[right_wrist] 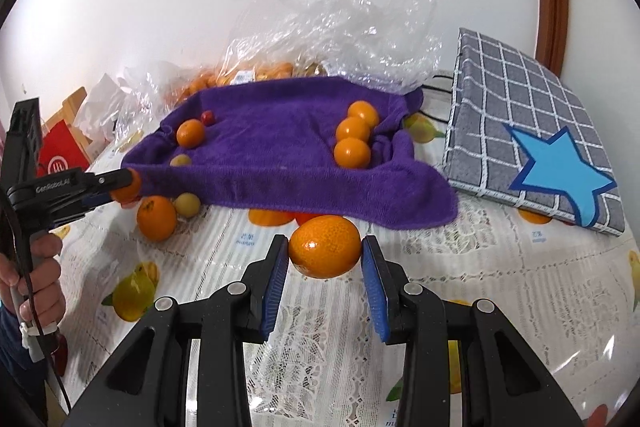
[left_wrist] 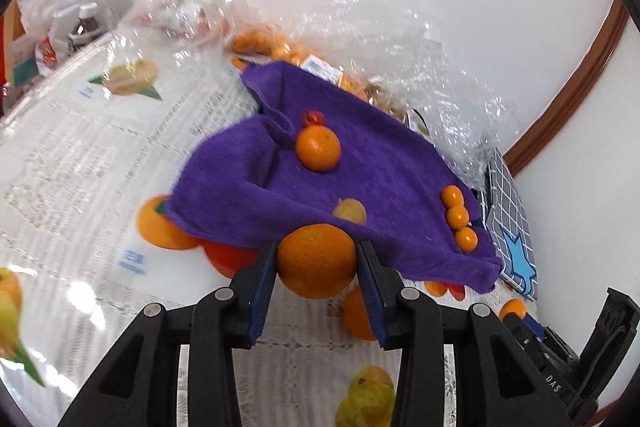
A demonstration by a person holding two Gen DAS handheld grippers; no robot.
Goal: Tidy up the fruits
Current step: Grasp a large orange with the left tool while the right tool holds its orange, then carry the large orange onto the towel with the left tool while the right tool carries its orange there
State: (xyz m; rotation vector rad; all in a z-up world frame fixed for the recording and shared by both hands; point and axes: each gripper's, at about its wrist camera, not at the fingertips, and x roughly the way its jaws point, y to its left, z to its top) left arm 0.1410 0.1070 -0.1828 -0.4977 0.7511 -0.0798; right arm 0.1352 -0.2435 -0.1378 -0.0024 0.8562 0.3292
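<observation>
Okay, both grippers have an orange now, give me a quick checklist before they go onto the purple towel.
1. Left gripper shut on its orange: ok.
2. Right gripper shut on its orange: ok.
3. Bare space mid purple towel: ok.
4. Row of three small oranges apart from that space: ok.
5. Loose orange and yellowish fruit off the towel, yet to sort: not ok.
6. Towel lying flat: not ok, edges bunched.
</observation>
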